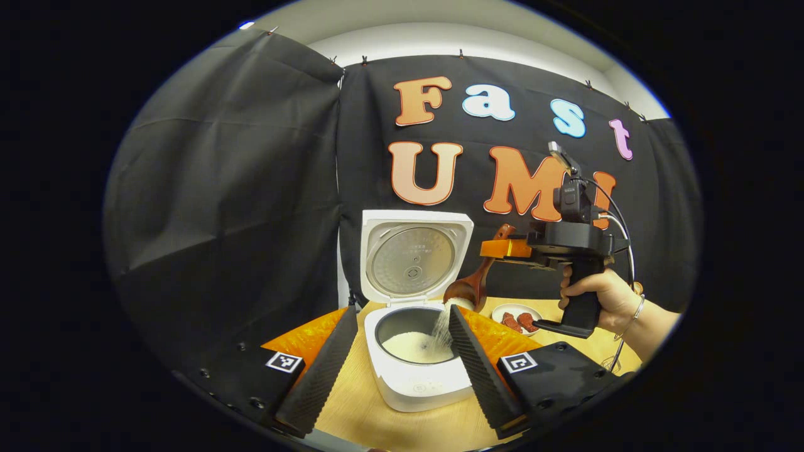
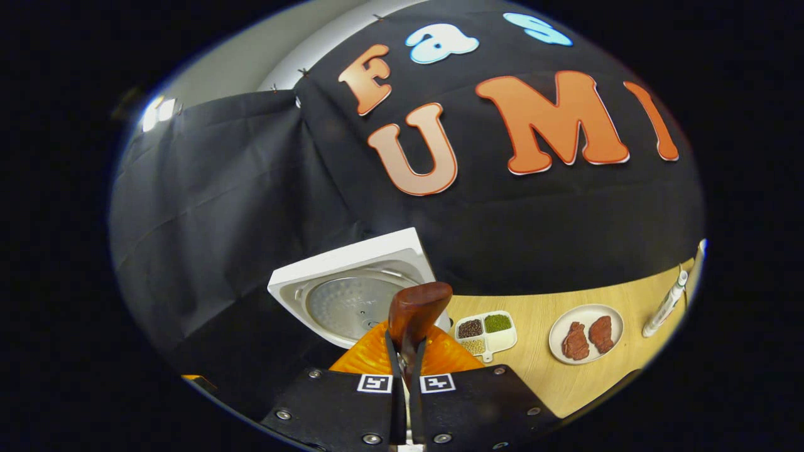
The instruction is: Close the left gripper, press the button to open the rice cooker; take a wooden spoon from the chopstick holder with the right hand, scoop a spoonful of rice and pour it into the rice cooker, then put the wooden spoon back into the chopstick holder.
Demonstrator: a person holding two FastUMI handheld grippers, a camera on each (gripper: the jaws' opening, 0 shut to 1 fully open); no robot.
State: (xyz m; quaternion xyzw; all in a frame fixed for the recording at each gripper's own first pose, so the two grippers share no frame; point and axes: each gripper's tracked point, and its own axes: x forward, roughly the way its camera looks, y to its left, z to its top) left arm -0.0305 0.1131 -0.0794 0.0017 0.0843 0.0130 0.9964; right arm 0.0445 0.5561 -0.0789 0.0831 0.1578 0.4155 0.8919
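Note:
The white rice cooker (image 1: 418, 383) stands on the wooden table with its lid (image 1: 414, 256) raised upright. White rice lies in its inner pot (image 1: 411, 345). My left gripper (image 1: 401, 310) is open, its two fingers spread to either side of the cooker, touching nothing. The right gripper (image 1: 505, 249), held by a hand (image 1: 597, 295), hovers above the pot's right rim and is shut on the wooden spoon (image 1: 468, 290). The spoon is tilted and rice (image 1: 441, 329) streams from its bowl into the pot. In the right gripper view the right gripper (image 2: 407, 351) clamps the spoon handle (image 2: 418, 311), with the cooker lid (image 2: 348, 295) beyond it.
A white plate (image 2: 612, 314) with two red meat pieces lies on the table (image 2: 540, 370) right of the cooker. A small divided dish (image 2: 505, 342) of grains sits between them. A white pen-like object (image 2: 664, 306) lies at the far right edge. Black cloth walls close in behind and to the left.

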